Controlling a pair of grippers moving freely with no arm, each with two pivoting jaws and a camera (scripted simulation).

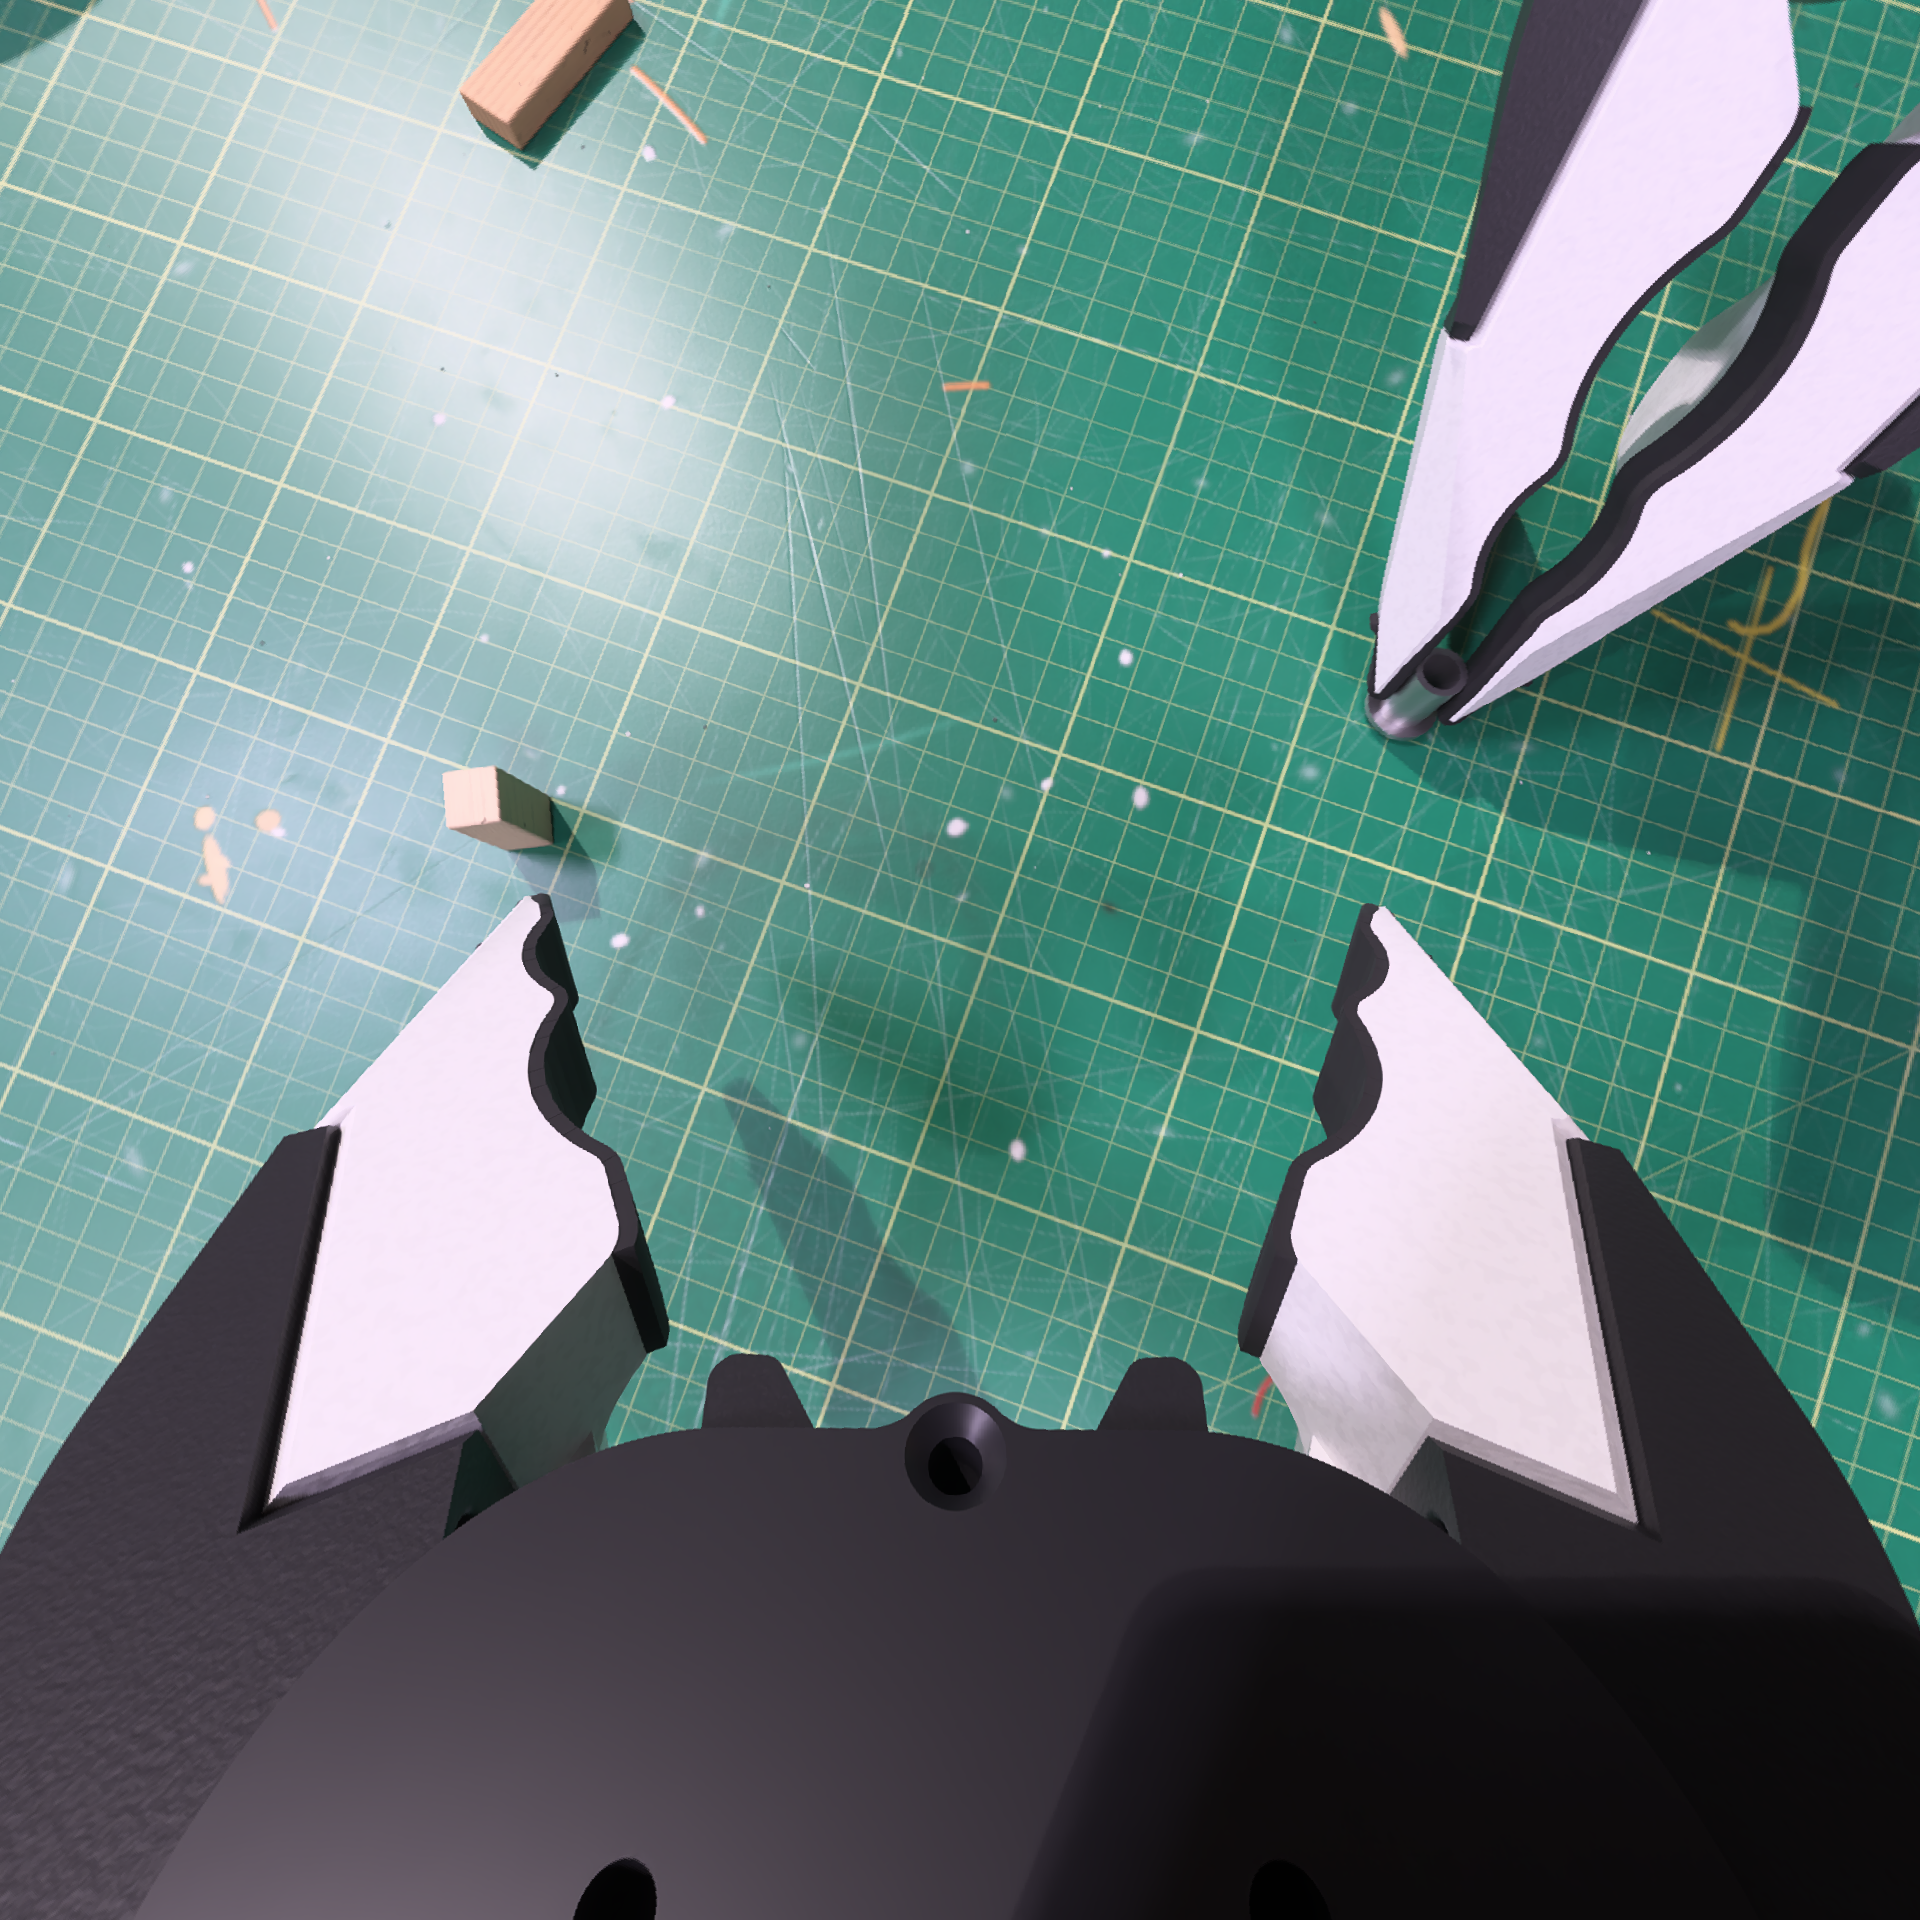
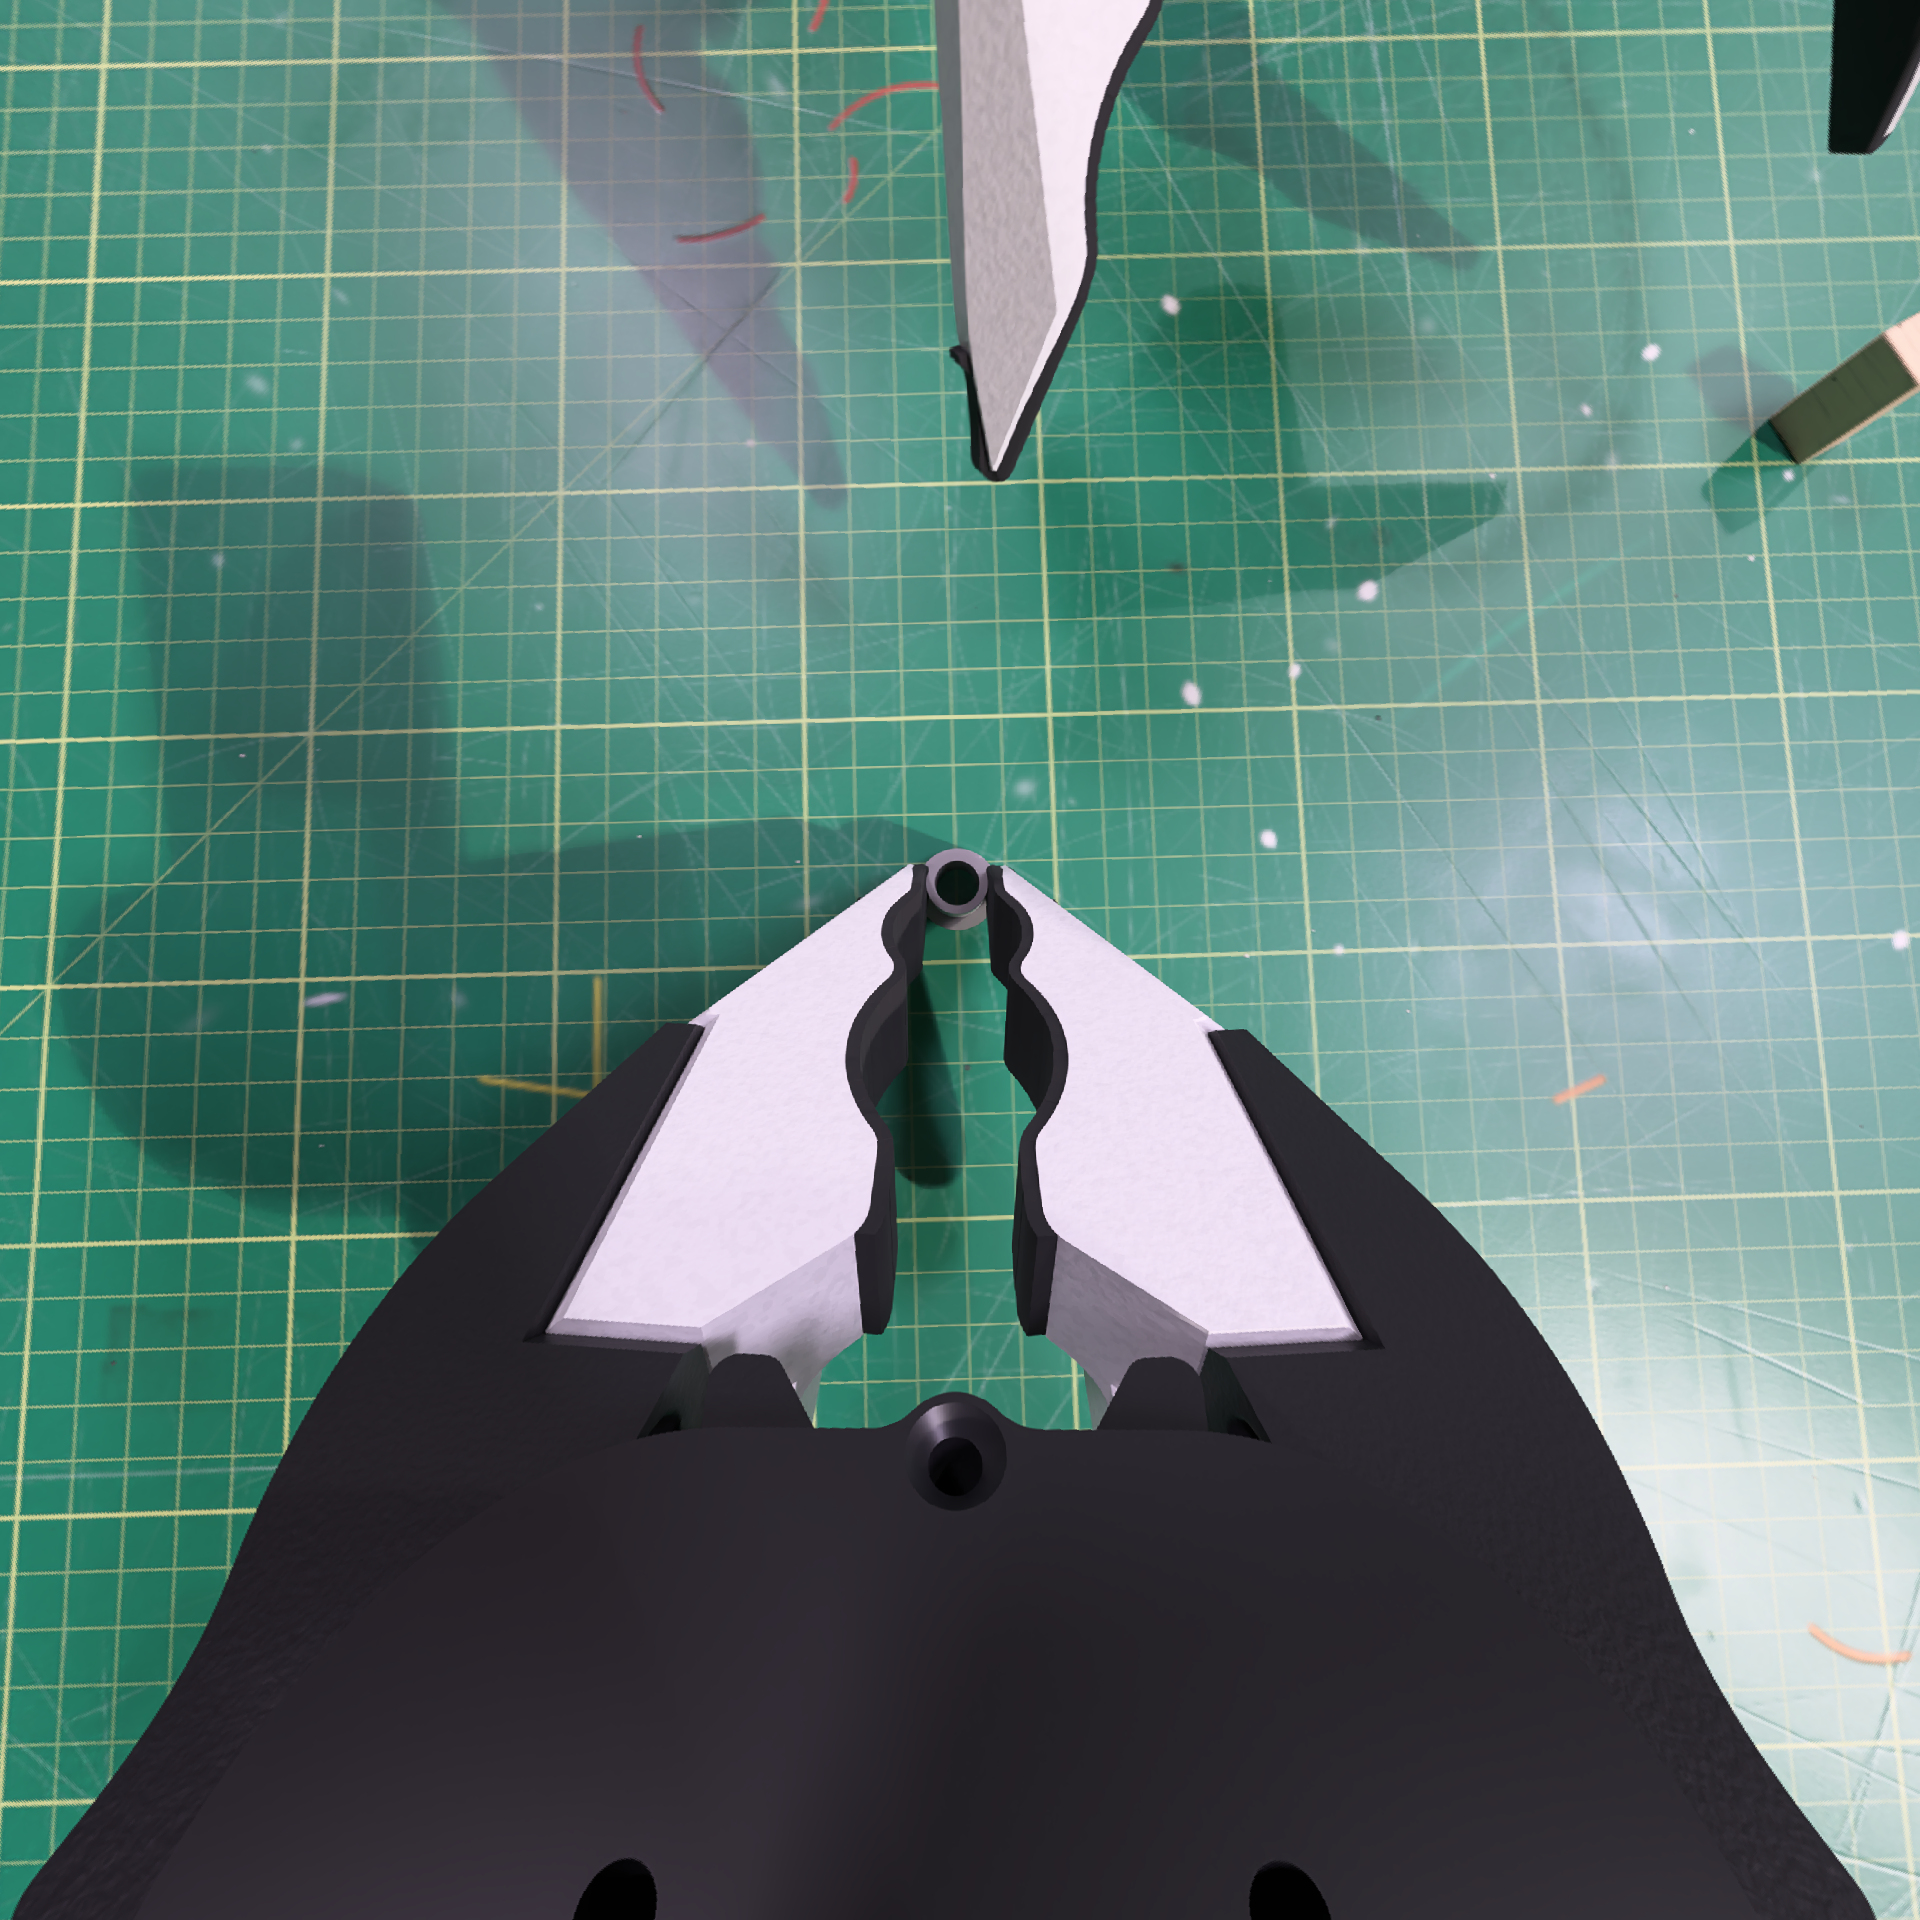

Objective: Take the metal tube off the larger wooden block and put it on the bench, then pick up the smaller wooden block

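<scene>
Right gripper (image 2: 956,883) clamps metal tube (image 2: 957,891) upright, its base on the cutting mat (image 1: 935,520); release seems next, then left gripper (image 1: 956,914), jaws apart, goes for smaller wooden block (image 1: 497,808) at ten o'clock.

**Green cutting mat on bench, 2 blocks, bits of debris**

Bench (image 1: 935,623) covered w/ green gridded mat, scratched, white specks all over. Landmark: smaller wooden block (image 1: 497,808), lying flat on mat. Larger wooden block (image 1: 545,68) well beyond it, also flat on mat. Orange splotches (image 1: 213,852) just left of small block. Thin orange slivers (image 1: 670,104) beside larger block. Yellow scribble (image 1: 1756,644) far right of small block.
</scene>
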